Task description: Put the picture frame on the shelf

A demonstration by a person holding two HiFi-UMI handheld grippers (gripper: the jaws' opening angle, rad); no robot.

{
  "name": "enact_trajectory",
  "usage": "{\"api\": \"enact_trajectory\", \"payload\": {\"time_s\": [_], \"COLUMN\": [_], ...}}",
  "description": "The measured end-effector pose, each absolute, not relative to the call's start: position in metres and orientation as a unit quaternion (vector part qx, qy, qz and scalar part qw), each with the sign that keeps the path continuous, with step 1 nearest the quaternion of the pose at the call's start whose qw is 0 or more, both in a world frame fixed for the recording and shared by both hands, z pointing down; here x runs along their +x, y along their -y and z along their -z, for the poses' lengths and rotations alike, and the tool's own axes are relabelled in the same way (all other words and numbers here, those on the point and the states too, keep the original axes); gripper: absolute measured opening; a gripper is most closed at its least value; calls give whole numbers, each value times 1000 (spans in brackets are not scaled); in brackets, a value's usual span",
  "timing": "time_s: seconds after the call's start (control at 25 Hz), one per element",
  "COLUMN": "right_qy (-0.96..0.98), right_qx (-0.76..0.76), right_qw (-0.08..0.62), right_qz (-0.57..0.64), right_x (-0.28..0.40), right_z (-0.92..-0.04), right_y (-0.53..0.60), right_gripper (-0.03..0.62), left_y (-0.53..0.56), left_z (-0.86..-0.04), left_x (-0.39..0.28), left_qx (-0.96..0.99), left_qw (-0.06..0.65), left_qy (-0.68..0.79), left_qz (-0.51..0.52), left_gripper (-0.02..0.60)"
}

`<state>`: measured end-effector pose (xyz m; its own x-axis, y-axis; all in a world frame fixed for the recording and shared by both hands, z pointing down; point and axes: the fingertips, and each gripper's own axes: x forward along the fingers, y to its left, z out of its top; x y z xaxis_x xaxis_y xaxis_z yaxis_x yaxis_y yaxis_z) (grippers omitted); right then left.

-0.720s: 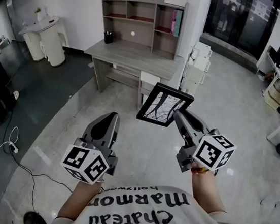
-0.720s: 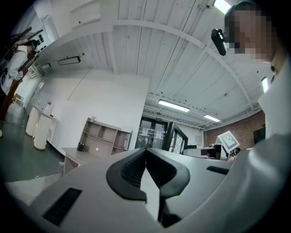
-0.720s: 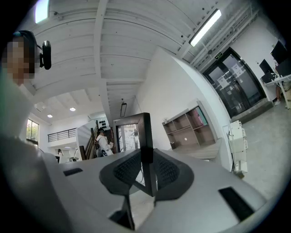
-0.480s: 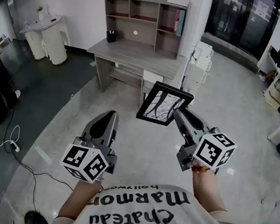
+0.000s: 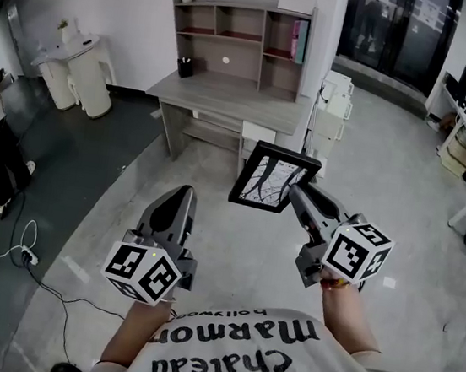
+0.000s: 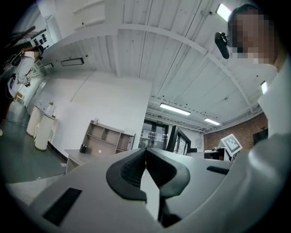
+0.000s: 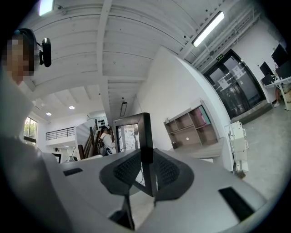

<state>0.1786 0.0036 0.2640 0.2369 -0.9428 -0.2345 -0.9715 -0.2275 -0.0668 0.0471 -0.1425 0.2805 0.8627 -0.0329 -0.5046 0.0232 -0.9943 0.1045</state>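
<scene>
Closer in now: the shelf (image 5: 243, 29) and its desk (image 5: 227, 102) sit a touch lower in the head view than a moment ago, while both grippers hang in much the same spots. The picture frame (image 5: 273, 178) has barely shifted in the view.

Right gripper (image 5: 294, 192) has the frame, jaws clamped on its black border near the lower right corner. The frame is up in the air, tilted, its face to the head camera showing a dark, branch-like print on white. In the right gripper view the border runs upright between the two ribbed pads, pinched from both sides.

Left gripper (image 5: 182, 198) is out in front on the left, low and well apart from the frame. Its own view shows the jaws pressed together with nothing between them. Each gripper's marker cube sits near the person's body.

Far ahead, the shelf stands on the back of the desk against the white wall. Pink books (image 5: 296, 39) stand in its upper right compartment, and a small dark cup (image 5: 183, 67) sits on the desktop at the left. A white cabinet (image 5: 333, 105) stands just right of the desk. A cable (image 5: 5, 236) trails over the dark floor at the near left.
</scene>
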Motion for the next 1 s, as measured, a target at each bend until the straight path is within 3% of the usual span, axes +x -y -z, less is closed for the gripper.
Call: {"api": "enact_trajectory", "payload": {"time_s": [0.64,1.0], "right_qy": [-635,-648], "right_qx": [-765,-754], "right_qw": [103,104], "right_qz": [-37,-37], "right_x": [184,201], "right_z": [-284,-281], "right_y": [11,38], "right_gripper": [89,87], "left_y": [136,154], "left_z": [-314,-305], "left_x": [65,71], "left_qx": [968,969], "left_qw": [94,71], "left_qy": [-6,8], "left_qz": [234,237], "left_gripper": [17,17]}}
